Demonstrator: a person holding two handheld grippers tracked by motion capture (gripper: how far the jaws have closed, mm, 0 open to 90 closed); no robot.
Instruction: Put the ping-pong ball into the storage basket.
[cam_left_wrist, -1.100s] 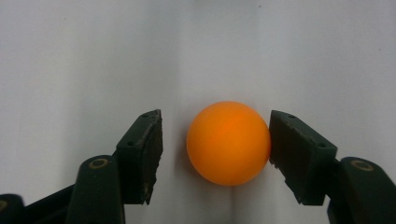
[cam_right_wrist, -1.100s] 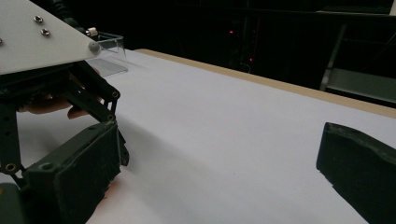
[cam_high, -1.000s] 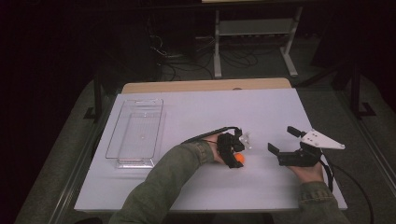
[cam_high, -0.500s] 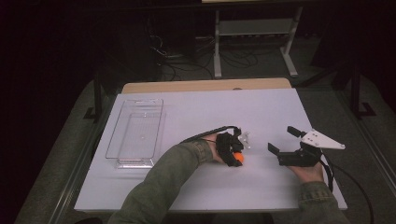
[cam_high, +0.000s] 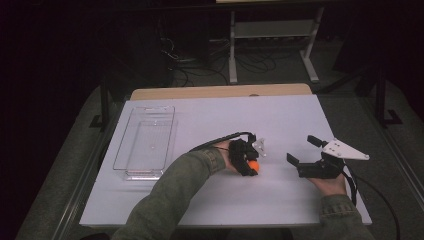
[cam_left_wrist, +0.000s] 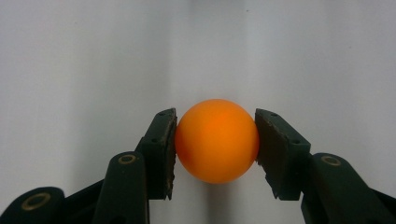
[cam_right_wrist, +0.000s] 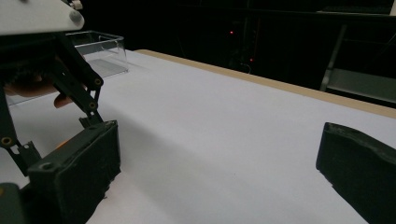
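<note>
The left hand-held gripper (cam_left_wrist: 216, 140) has just closed on the orange ball (cam_left_wrist: 217, 140), pads pressing both sides, near the counter's (cam_high: 210, 115) front middle. The clear tray (cam_high: 145, 142) lies leftward by the left edge. The right hand-held gripper (cam_high: 305, 157) gapes, holding nothing.

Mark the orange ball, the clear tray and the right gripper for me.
ball (cam_left_wrist: 217, 140): left gripper view, middle of its front, between the pads.
tray (cam_high: 120, 152): high view, left wall.
right gripper (cam_high: 301, 152): high view, gap midway between its open fingertips.
</note>
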